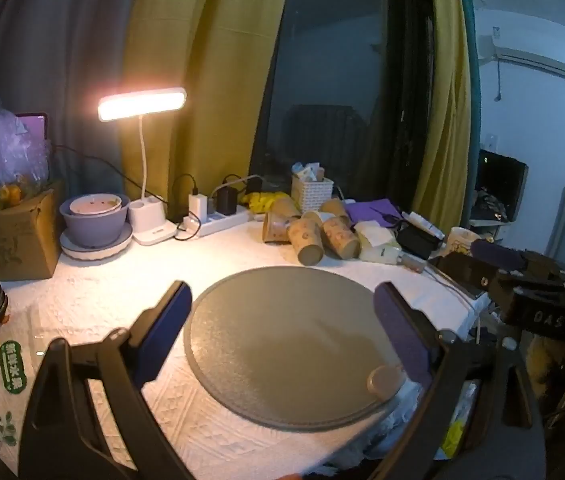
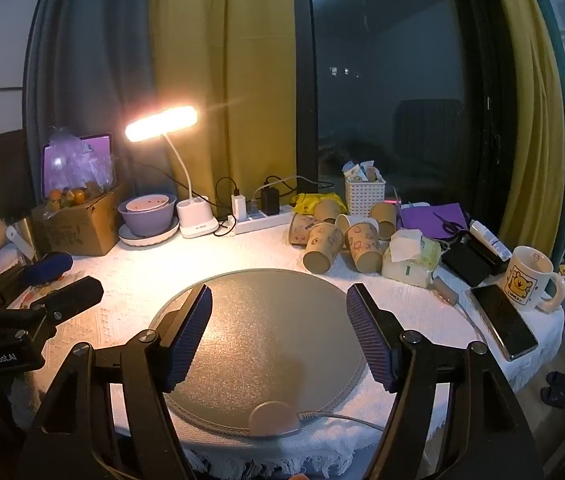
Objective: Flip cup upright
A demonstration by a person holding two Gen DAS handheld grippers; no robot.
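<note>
Several brown paper cups [image 1: 309,240] lie on their sides in a pile at the back of the table, beyond a round grey mat [image 1: 290,356]. They also show in the right wrist view [image 2: 322,245], behind the mat [image 2: 266,340]. My left gripper [image 1: 282,332] is open and empty, above the near part of the mat. My right gripper [image 2: 280,336] is open and empty over the mat too. The left gripper [image 2: 58,280] shows at the left of the right wrist view. The right gripper [image 1: 494,264] shows at the right of the left wrist view.
A lit desk lamp [image 2: 162,122], purple bowls [image 2: 147,210], a power strip [image 2: 258,216] and a cardboard box of fruit [image 2: 78,220] stand at the back left. A white basket [image 2: 364,194], tissue pack [image 2: 410,256], phone [image 2: 502,320] and mug [image 2: 530,278] lie at the right.
</note>
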